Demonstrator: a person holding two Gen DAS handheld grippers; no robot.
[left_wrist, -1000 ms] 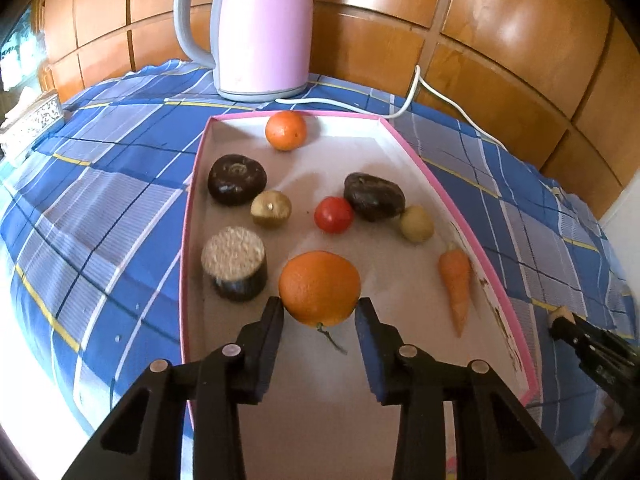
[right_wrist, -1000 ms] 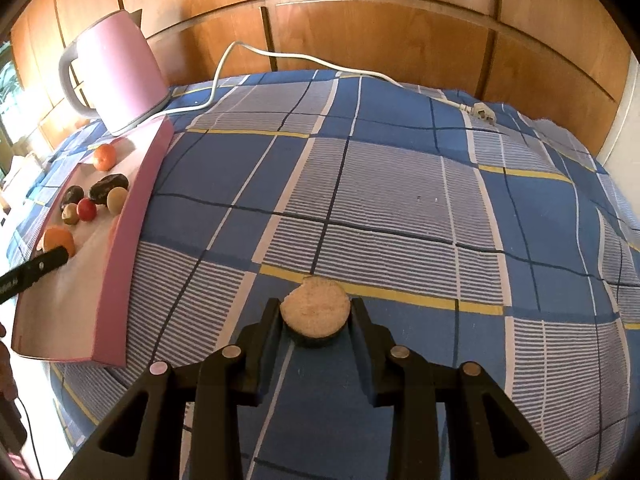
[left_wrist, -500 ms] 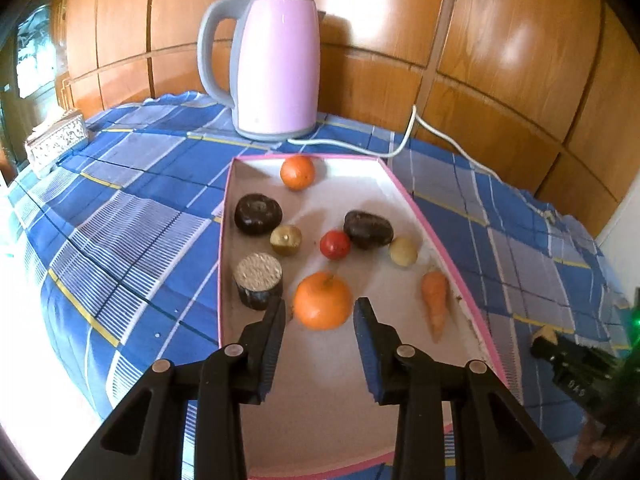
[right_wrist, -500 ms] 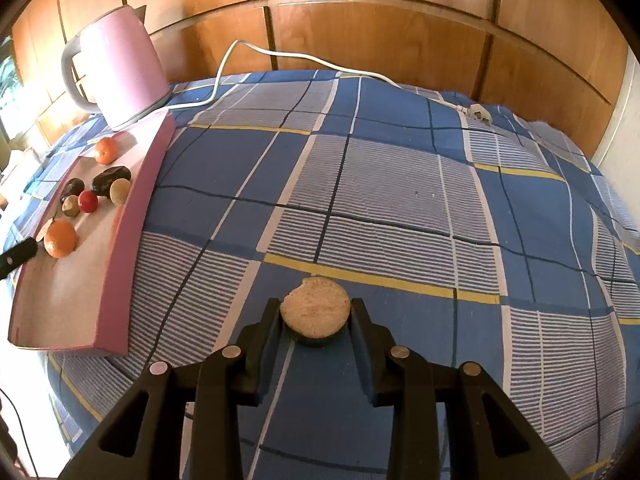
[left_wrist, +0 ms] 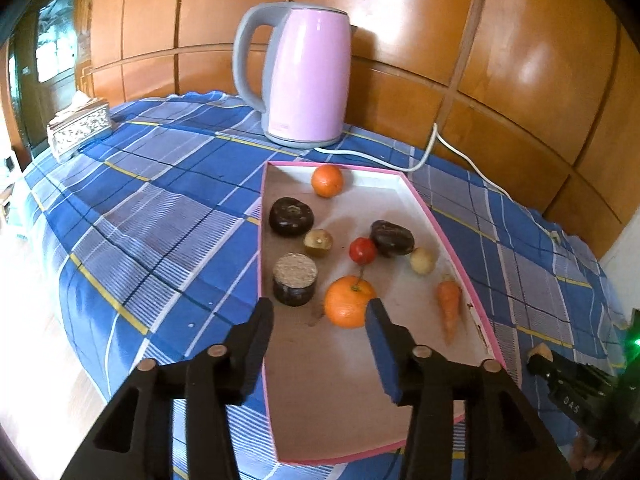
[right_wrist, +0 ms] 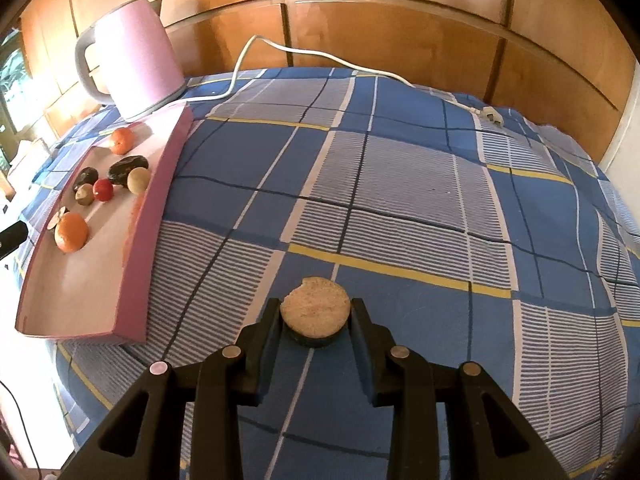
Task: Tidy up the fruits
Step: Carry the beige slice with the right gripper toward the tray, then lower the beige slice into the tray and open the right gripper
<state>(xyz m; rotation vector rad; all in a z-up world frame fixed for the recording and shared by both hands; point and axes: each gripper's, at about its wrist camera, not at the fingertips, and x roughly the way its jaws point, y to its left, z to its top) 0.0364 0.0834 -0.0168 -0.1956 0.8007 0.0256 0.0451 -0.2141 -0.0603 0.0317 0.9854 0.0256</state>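
I have most of the produce sitting in the shallow pink-rimmed cardboard tray (left_wrist: 424, 212) on the blue plaid cloth (left_wrist: 160, 216) that covers the counter: a small orange at the far end (left_wrist: 327, 180), two dark brown rounded fruits (left_wrist: 291, 216), a red tomato-like ball (left_wrist: 362, 250), two pale yellowish round ones (left_wrist: 422, 261), a dark cut piece with a pale grainy top (left_wrist: 295, 279), a small carrot (left_wrist: 449, 306) by the right rim, and the large stemmed orange (left_wrist: 349, 300) nearest me.

My left gripper (left_wrist: 320, 320) has just been opening its jaws. They stand spread, the large orange rests on the tray floor just ahead of them, and neither pad presses on it. I judge that piece placed.

My right gripper (right_wrist: 314, 316) is off to the side of the tray, over bare cloth, its jaws pinching a round, dark-skinned slice with a pale cut face (right_wrist: 314, 310). That slice is what I see left to bring over. I spot no other loose fruit on the cloth, only the pink electric kettle (right_wrist: 132, 60) and its white cord (right_wrist: 320, 58).
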